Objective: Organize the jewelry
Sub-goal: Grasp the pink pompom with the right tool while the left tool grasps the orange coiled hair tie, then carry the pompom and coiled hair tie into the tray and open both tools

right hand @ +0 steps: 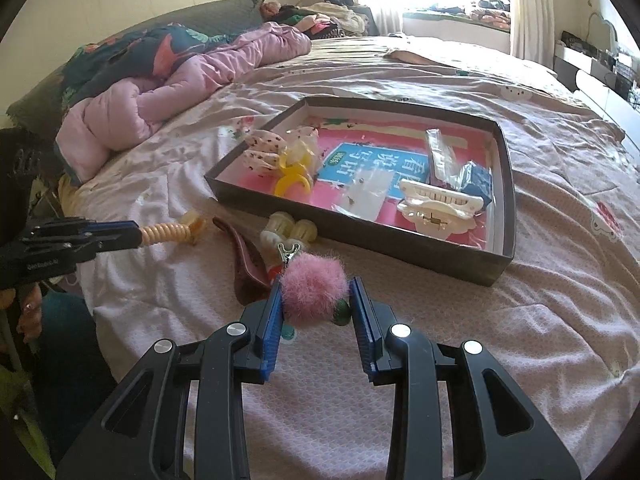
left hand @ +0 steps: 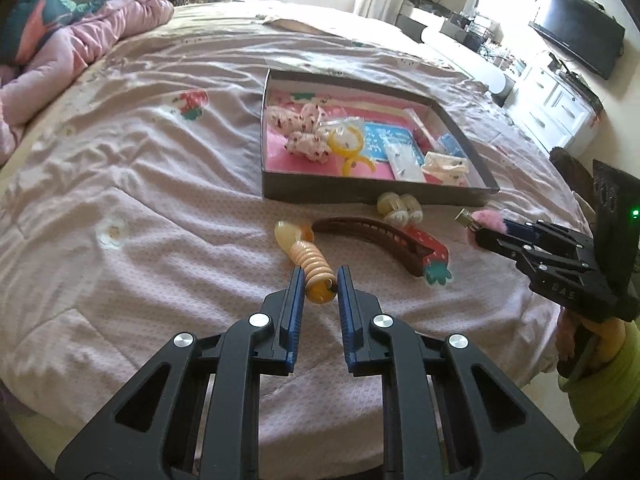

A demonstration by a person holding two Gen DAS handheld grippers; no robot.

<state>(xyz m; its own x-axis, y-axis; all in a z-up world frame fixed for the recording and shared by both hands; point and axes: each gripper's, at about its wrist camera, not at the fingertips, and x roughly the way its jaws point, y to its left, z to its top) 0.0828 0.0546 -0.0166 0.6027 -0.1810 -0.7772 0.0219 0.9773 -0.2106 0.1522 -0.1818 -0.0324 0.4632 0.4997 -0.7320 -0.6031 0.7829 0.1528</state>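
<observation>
Two grips look fragile. The left gripper (left hand: 319, 280) pinches only the amber end of a peach spiral hair tie (left hand: 310, 256), so its free length, at frame centre, could swing and slip out. The right gripper (right hand: 316, 300) squeezes a pink pompom clip (right hand: 314, 288); soft fur may slide between the fingers. Either could catch the wall of the dark tray (right hand: 360, 232) on the bed. Chinese characters on a blue card inside are unclear; embossed gripper lettering is illegible.

Bare bedspread (left hand: 160, 184) lies open leftward; brown clip (left hand: 384, 240) and cream clips (left hand: 400, 206) crowd the tray's near wall (left hand: 360, 194).
</observation>
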